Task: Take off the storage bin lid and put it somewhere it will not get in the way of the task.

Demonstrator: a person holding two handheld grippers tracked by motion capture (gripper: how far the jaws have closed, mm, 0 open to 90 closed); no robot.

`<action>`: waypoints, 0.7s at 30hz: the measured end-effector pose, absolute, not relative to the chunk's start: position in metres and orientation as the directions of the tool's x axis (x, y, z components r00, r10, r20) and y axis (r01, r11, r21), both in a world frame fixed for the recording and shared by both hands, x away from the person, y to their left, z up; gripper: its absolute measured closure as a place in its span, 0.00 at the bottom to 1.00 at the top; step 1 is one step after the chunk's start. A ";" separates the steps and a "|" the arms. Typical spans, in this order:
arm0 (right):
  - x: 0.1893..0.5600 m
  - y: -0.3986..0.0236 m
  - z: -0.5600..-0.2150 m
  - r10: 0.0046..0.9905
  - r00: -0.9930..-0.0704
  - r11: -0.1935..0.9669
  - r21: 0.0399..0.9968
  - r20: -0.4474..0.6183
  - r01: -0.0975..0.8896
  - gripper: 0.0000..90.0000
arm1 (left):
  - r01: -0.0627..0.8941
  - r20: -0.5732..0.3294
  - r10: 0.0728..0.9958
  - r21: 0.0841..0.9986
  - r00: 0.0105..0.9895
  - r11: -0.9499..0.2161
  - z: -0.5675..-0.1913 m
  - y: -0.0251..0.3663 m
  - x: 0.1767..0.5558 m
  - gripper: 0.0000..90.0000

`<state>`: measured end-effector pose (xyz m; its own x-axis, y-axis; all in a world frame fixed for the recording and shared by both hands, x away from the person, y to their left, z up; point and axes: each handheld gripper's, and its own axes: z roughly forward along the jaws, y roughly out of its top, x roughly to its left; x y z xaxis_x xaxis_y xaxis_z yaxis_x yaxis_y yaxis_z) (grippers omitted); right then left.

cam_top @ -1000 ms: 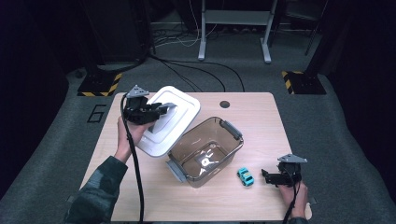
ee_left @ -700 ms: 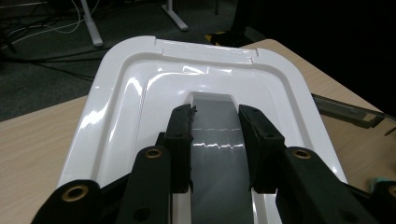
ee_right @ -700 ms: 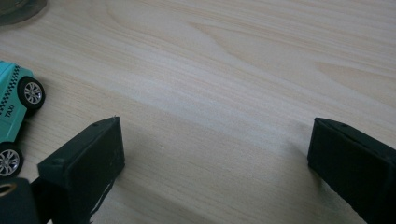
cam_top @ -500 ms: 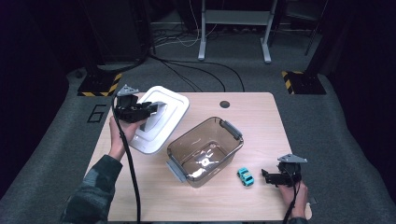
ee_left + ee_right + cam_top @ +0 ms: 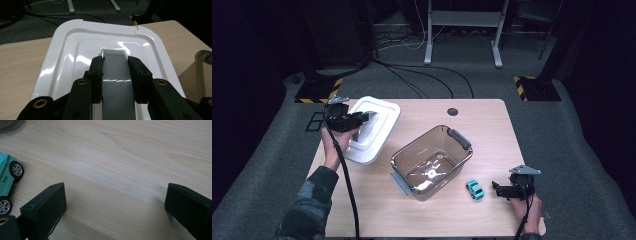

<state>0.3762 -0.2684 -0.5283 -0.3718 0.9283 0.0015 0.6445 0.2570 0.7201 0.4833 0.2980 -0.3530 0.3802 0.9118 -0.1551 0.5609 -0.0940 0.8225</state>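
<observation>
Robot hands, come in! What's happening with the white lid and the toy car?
Left gripper shut on white lid's grey handle. Right gripper open, beside teal toy car. Clear tub uncovered between them.

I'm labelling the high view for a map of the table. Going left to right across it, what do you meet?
Left gripper shut on the white lid → clear tub → toy car → right gripper, jaws open.

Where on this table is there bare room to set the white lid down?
Bare wood lies behind the clear bin toward the far right corner, and along the near edge. Crowded: the left side under the white lid, and between bin and toy taxi.
</observation>
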 end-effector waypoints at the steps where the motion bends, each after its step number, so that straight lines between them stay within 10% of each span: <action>1: 0.376 -0.268 -0.528 0.928 -0.372 0.257 0.720 0.001 0.644 0.03 | 0.566 -0.161 0.915 0.820 0.369 -0.084 -0.355 0.302 0.485 0.74; 21: 0.376 -0.268 -0.528 0.928 -0.372 0.257 0.720 0.001 0.644 0.03 | 0.651 -0.211 0.957 0.759 0.201 0.030 -0.403 0.337 0.500 0.74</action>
